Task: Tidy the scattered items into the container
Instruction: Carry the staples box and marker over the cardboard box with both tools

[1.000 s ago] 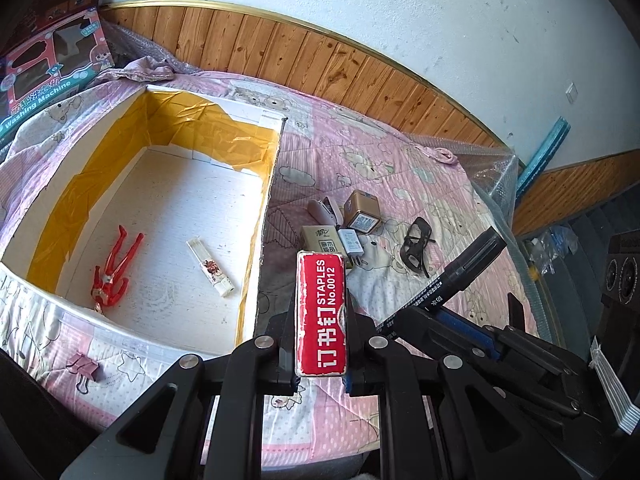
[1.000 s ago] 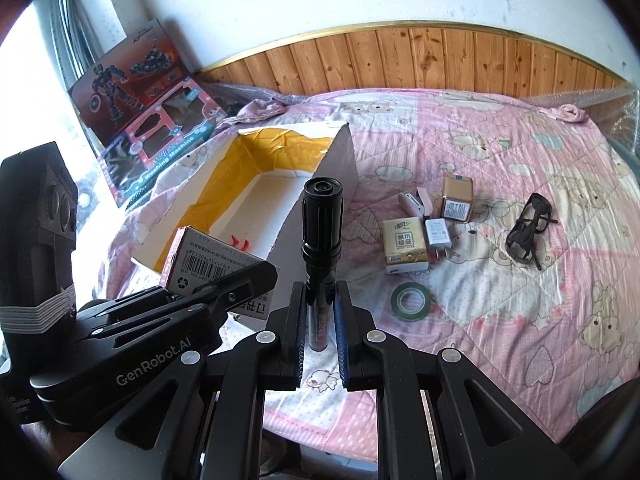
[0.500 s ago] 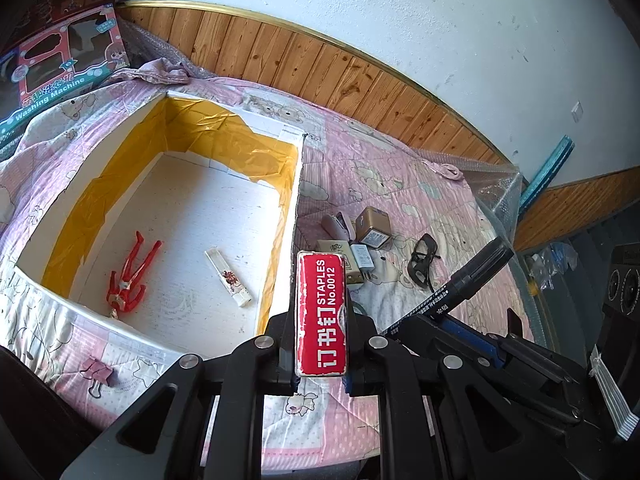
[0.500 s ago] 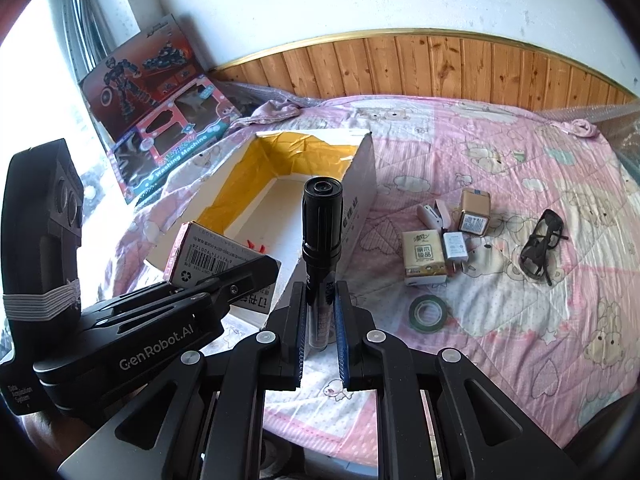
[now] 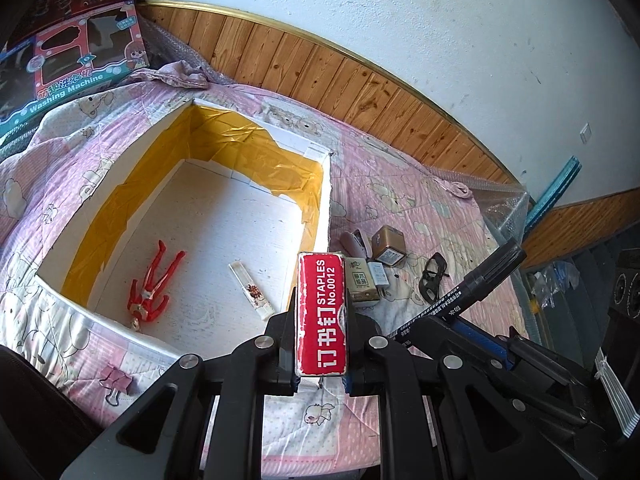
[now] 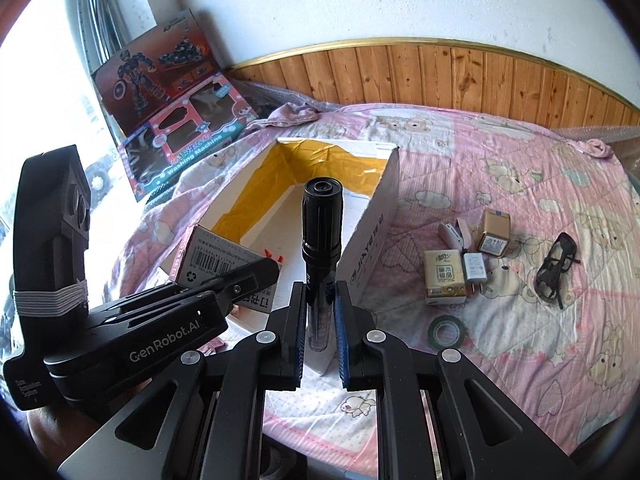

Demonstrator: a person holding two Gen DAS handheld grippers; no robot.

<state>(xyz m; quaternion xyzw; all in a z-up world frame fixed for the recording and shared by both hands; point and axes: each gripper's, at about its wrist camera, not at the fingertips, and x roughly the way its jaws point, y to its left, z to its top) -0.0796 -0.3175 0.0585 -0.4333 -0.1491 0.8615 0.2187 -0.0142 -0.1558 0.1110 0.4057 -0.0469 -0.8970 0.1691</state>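
My left gripper (image 5: 321,344) is shut on a red staples box (image 5: 322,308), held above the near right corner of the white container (image 5: 326,200) with yellow-taped inner walls. Inside it lie a red toy figure (image 5: 154,280) and a small clear tube (image 5: 252,292). My right gripper (image 6: 320,332) is shut on a black marker (image 6: 321,240) that points at the container (image 6: 380,216). On the pink bedspread to the right lie a tissue pack (image 6: 444,278), a white charger (image 6: 474,268), a brown box (image 6: 495,232), a stapler (image 6: 454,234), black glasses (image 6: 556,268) and a green tape roll (image 6: 446,330).
Toy boxes (image 6: 180,120) lean against the wall at the left behind the container. A pink binder clip (image 5: 116,380) lies on the bedspread in front of the container. Wooden panelling (image 6: 440,76) runs behind the bed. Bubble wrap (image 5: 504,208) covers the far right bed edge.
Both grippers have drawn back and risen, so the container and loose items look smaller and shifted right in the left wrist view. Each still holds its item.
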